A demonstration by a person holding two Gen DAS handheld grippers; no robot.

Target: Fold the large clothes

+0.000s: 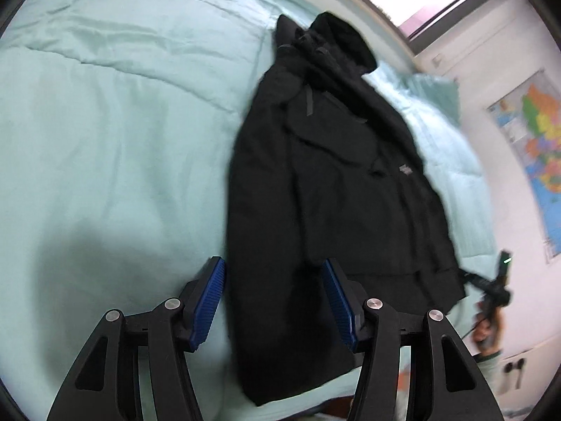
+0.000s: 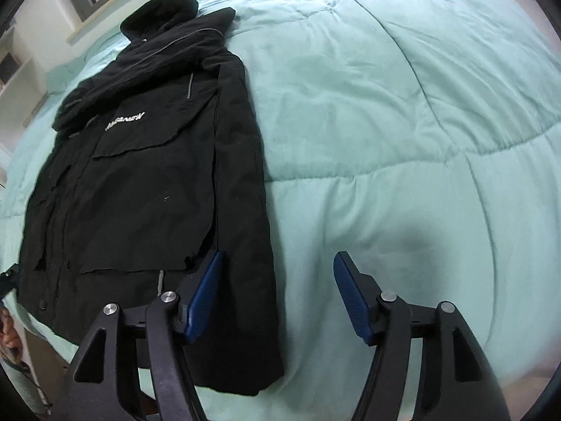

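While both tools gape empty over the jacket, only the left view shows a wall map.

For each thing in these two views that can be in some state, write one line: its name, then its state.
Black jacket: laid flat on the bed, sleeves folded in over the front, hood at the far end, not held.
Comforter: spread over the bed, lightly creased.
Left gripper: open, above the jacket's hem, nothing gripped.
Right gripper: open, above the jacket's edge, nothing gripped.
Wall map: hanging on the wall.
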